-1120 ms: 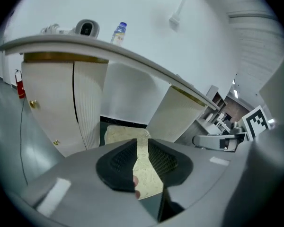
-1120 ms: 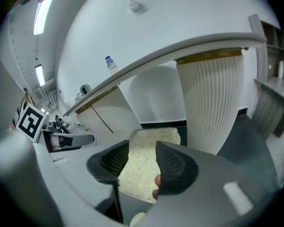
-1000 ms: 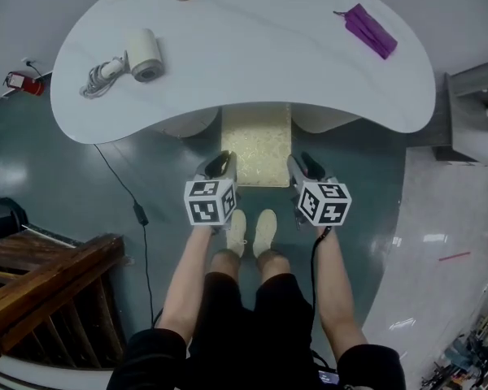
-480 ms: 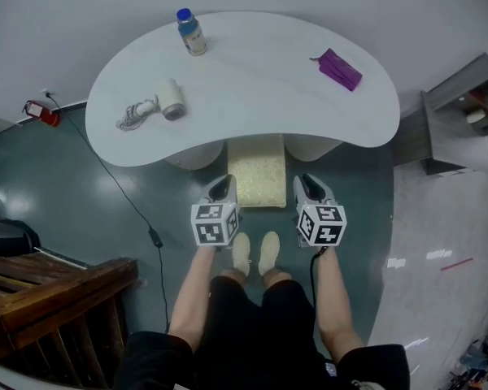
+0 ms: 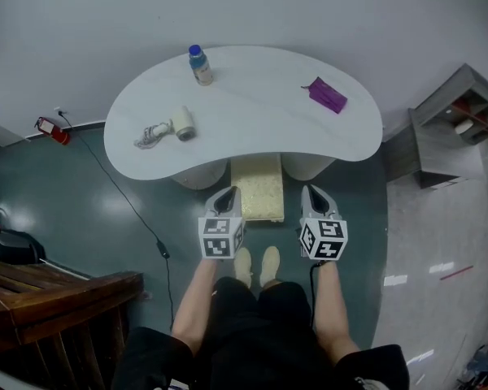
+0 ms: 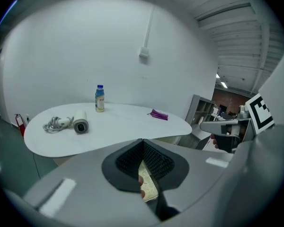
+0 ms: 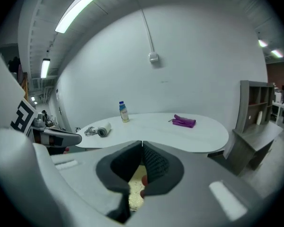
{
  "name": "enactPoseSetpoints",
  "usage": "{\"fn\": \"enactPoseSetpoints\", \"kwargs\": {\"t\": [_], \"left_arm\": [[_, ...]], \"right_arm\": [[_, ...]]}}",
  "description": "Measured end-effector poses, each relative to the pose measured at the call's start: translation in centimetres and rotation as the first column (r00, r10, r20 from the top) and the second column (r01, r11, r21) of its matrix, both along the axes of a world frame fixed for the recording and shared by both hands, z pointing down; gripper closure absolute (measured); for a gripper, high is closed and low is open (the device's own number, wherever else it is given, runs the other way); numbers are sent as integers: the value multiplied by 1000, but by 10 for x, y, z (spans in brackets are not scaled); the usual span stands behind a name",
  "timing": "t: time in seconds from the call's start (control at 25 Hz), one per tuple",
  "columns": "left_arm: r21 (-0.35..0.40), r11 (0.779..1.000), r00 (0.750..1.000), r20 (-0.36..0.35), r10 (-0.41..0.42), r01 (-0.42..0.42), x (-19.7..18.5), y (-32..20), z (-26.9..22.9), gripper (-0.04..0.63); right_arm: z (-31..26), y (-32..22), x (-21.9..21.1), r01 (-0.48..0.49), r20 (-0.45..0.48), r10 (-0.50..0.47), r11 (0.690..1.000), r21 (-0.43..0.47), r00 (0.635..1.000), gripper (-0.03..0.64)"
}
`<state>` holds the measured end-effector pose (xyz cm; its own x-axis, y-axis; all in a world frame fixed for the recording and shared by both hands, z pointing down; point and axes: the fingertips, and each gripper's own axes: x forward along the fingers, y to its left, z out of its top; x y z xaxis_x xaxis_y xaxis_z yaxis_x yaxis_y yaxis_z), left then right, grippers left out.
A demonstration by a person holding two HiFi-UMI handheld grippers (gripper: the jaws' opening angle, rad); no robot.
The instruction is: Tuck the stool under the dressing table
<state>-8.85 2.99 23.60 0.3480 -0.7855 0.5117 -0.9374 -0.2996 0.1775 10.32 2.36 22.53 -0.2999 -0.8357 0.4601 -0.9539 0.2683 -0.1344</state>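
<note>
The cream stool stands on the floor with its far half beneath the white kidney-shaped dressing table. My left gripper hangs above the stool's near left corner, shut and empty. My right gripper hangs off the stool's near right side, also shut with nothing in it. In the left gripper view the pads of the left gripper meet, and a strip of the stool shows below them. The right gripper view shows the right gripper with pads together above the stool.
On the table lie a small bottle, a hair dryer with its cord and a purple pouch. A grey shelf unit stands at the right, wooden furniture at the lower left. A cable runs across the floor. The person's feet are just behind the stool.
Both grippers have risen away from the stool's sides and the whole view has pulled back from the table. The stool stays where it was.
</note>
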Motion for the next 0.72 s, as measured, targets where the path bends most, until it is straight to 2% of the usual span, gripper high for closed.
{"fn": "enactPoseSetpoints", "kwargs": {"t": [0.16,0.36,0.52,0.72], "left_arm": [[94,995,999,37,20,-24,2,-1,-40,589],[204,978,996,77,34,-49,0,2,-84,589],[262,963,994,99,35,-60,-3,9,-106,589],[314,949,996,84,7,-33,-13,13,-124,589]], "right_arm": [[-41,5,-2,-2,-15,4,996,88,1000,611],[-80,11,-3,-4,-4,4,987,162,1000,611],[-103,19,0,-4,-5,5,978,211,1000,611],[-121,28,5,-11,-4,12,964,266,1000,611]]}}
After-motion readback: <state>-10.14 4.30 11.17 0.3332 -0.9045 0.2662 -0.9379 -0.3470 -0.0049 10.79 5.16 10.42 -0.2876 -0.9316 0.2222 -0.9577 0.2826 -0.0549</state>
